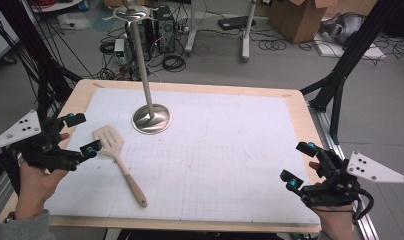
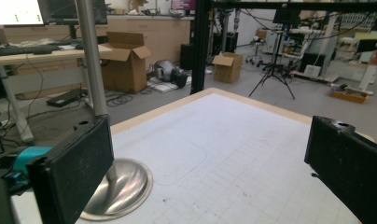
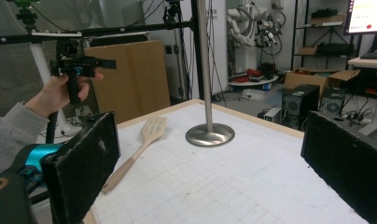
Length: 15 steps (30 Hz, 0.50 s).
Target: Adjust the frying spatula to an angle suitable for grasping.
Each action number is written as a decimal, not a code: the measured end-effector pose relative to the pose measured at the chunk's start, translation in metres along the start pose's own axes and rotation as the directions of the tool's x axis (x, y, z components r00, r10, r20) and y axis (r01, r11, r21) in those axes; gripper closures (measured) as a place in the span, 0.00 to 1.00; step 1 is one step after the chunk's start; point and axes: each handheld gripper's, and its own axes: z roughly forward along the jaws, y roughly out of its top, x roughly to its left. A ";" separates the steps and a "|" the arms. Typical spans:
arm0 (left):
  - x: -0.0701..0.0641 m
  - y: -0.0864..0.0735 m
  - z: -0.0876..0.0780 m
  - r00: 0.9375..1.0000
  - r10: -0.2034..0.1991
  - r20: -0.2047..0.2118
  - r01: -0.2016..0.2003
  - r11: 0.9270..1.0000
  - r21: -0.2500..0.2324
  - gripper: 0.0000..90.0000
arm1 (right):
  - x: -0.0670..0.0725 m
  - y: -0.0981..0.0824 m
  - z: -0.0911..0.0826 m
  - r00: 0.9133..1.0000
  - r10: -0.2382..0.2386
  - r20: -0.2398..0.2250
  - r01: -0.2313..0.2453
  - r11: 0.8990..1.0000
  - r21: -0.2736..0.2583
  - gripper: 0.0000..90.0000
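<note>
A pale wooden slotted spatula with a long handle (image 1: 117, 160) lies flat on the white gridded mat (image 1: 215, 165) that covers the light wooden tabletop (image 1: 300, 115). Its slotted blade points toward 11 o'clock and its handle runs down toward 5 o'clock, ending near the front edge of the mat. In the right gripper view the same spatula (image 3: 137, 149) lies left of centre, blade away from the camera.

The left claw (image 1: 80, 134) hovers at the 9 o'clock edge of the tabletop, held in the person's left hand (image 1: 35, 185). Its jaws stand wide apart with nothing between them, and the lower blue-tipped jaw sits just beside the spatula's blade; whether it touches cannot be told. In the left gripper view the two black jaws frame bare mat, again spread with nothing gripped.

The right claw (image 1: 299, 162) hangs at about 4 o'clock, near the right front corner, held in the person's right hand (image 1: 335, 220). Its jaws are also spread apart and hold nothing, well apart from the spatula.

A shiny metal stand with a round domed base and a tall thin pole (image 1: 151, 119) rises at about 11 o'clock on the mat, just beyond the spatula's blade and not touching it. In the left gripper view its base (image 2: 121, 191) sits close behind the left jaw
</note>
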 end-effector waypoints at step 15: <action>0.001 -0.006 0.003 1.000 -0.022 0.018 0.021 0.998 0.066 0.09 | 0.002 0.000 0.000 0.999 -0.013 -0.038 0.012 1.000 -0.027 0.04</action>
